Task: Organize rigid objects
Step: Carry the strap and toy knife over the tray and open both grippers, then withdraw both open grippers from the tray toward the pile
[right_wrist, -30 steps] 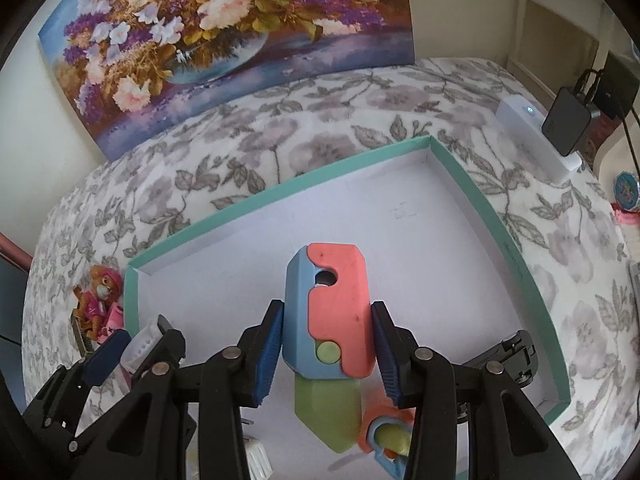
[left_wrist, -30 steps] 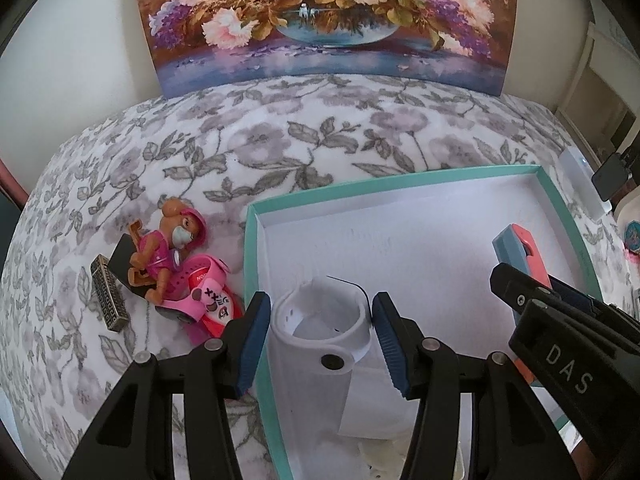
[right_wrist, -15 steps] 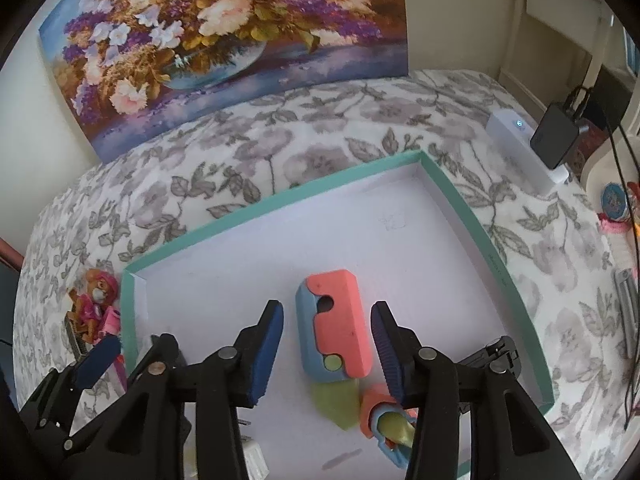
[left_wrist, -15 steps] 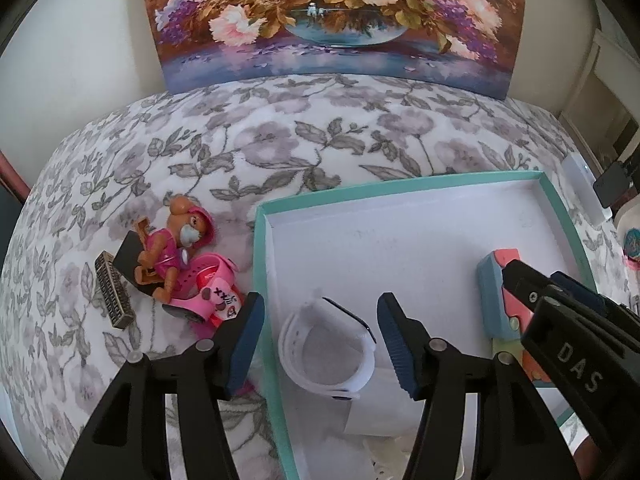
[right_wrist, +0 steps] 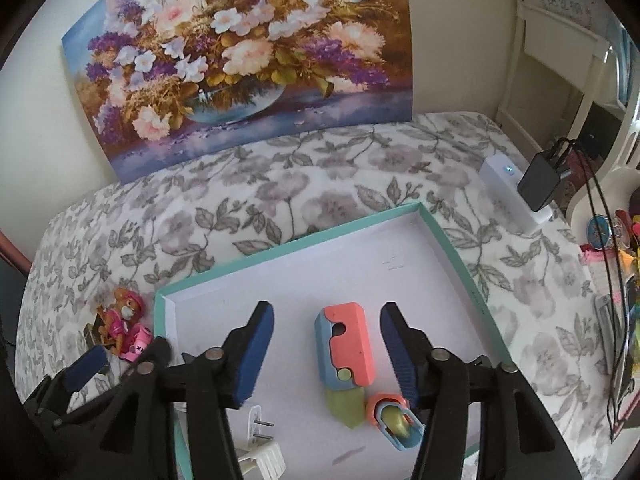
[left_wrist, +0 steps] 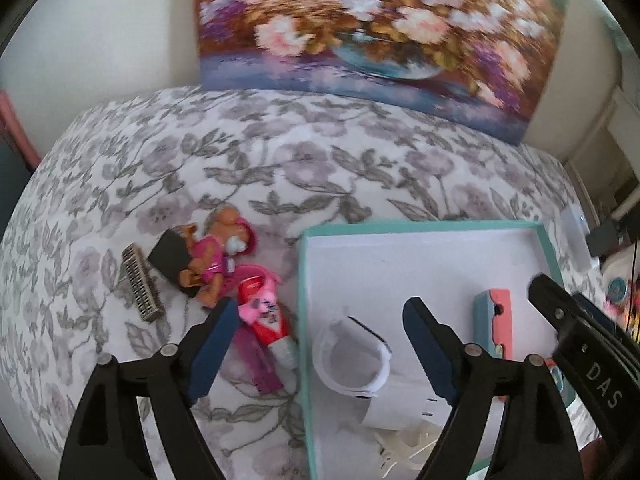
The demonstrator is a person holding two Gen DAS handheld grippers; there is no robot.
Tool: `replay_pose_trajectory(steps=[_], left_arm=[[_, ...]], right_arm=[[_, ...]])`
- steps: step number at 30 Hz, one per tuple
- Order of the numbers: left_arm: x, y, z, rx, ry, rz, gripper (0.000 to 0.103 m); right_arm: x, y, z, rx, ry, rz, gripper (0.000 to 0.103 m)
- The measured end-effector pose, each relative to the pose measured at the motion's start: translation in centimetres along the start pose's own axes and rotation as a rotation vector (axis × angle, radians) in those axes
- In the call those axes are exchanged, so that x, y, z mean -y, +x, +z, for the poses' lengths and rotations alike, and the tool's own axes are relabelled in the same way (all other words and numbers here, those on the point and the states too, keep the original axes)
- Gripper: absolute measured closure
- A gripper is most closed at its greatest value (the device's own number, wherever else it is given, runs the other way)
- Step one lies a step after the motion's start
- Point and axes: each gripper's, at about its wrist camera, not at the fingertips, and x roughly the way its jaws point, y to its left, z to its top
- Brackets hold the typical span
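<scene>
Black plastic tool (left_wrist: 316, 340) arms, blue ribbed pads (right_wrist: 256, 354), silver screws

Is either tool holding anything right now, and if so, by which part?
Nothing is held. The left tool is opening above the white looped band; the right tool is opening around the coral-and-blue block toy, untouched.

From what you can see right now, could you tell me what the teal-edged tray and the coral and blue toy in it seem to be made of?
Teal-edged tray: probably cardboard, matte; thin straight walls, a flat white floor with faint scuffs.
Coral and blue toy: looks like moulded plastic, smooth and semi-matte, in solid colour blocks with rounded edges; its green tip seems slightly translucent.
</scene>
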Motion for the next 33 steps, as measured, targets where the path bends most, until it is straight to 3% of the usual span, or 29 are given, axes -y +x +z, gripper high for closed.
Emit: replay_pose_trajectory(steps=[2,5,10,22,23,25,33], left_arm=[[-1.2,-0.1,0.1,-0.006,-0.044,0.003,0.018],[-3.7,-0.2,0.4,-0.014,-0.127,0.031,0.018],[-7.6,-0.1,0.3,-0.024,-0.238,0.145,0.009],[-15.0,1.4,-1.2,-0.125,-0.454,0.210,0.009],[-15.5,1.5,-1.3,-0.128,-0.467,0.212,0.009],[-16.5,1.5,-1.4,-0.131,-0.487,0.220,0.008],[-19.0,0.4,-1.4,-0.092,-0.522,0.252,0.005]], right_arm=[[0.1,0.1,0.0,-0.005,0.012,-0.003,0.032],[0.1,0.6,-0.3,-0.028,0.019,0.001,0.030],[-0.4,1.5,-0.8,-0.065,0.009,-0.009,0.023],[-5.9,2.5,-2.3,-0.124,-0.090,0.048,0.019],[-6.6,2.4,-2.6,-0.125,-0.104,0.055,0.017],[-7.8,2.3,-3.0,-0.124,-0.129,0.066,0.003],[-11.6,1.8,-4.3,-0.126,-0.211,0.105,0.000]])
